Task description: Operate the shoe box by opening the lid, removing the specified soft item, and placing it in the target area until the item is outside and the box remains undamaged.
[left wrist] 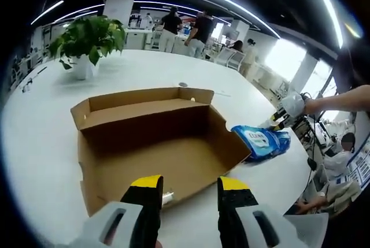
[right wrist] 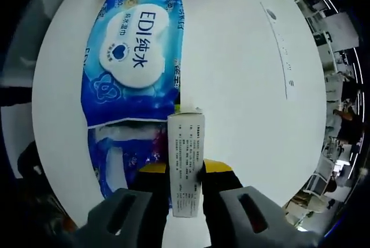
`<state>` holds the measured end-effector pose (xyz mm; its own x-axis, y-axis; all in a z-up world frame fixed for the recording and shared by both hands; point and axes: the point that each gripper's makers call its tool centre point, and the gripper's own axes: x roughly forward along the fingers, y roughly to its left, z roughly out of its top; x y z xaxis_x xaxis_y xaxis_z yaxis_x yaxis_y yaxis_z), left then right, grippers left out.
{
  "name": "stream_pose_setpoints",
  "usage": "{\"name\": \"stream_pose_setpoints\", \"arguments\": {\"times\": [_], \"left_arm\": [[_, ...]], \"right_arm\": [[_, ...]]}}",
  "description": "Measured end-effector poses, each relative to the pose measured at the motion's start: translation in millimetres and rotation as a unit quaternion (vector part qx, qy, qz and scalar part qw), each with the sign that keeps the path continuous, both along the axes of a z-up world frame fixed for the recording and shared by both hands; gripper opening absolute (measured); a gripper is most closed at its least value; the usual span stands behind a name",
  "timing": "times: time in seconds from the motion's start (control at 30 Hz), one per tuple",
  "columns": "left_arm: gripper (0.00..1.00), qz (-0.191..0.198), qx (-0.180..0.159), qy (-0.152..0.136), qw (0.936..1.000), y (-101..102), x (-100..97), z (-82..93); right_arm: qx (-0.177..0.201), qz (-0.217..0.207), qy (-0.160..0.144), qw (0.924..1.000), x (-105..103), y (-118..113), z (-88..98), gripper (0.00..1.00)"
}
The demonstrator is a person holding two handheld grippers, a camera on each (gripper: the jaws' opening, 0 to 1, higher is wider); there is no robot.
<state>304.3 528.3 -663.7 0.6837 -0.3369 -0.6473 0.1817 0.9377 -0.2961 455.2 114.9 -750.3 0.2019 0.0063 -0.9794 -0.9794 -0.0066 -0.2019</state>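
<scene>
- Right gripper (right wrist: 185, 180) is pinching a small printed carton (right wrist: 186, 164), holding it just above the blue wipes pack (right wrist: 136, 57).
- Left gripper (left wrist: 189, 187) has its jaws spread with nothing in them, hovering at the near edge of the shoe box (left wrist: 156, 144).
- The box is open, flap folded back, and looks undamaged; something small and pale sits just inside its near wall, can't tell what.
- The wipes pack lies on the white table (left wrist: 40, 144), touching the box's right corner, so removal looks done. I'd guess only setting the carton down is left.
</scene>
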Motion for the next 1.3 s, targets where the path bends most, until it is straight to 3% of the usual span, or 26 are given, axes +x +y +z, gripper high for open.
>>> {"name": "stream_pose_setpoints", "arguments": {"times": [0.67,1.3], "left_arm": [[0.38,0.003,0.000,-0.002,1.0000,4.7,-1.3,1.3],[0.38,-0.007,-0.004,-0.012,0.9999,2.5,-3.9,8.5]], "right_arm": [[-0.013,0.001,-0.008,0.9999,3.6,-5.3,-0.5,0.20],[0.000,-0.039,-0.045,0.9982,3.2,-19.2,31.6,0.24]]}}
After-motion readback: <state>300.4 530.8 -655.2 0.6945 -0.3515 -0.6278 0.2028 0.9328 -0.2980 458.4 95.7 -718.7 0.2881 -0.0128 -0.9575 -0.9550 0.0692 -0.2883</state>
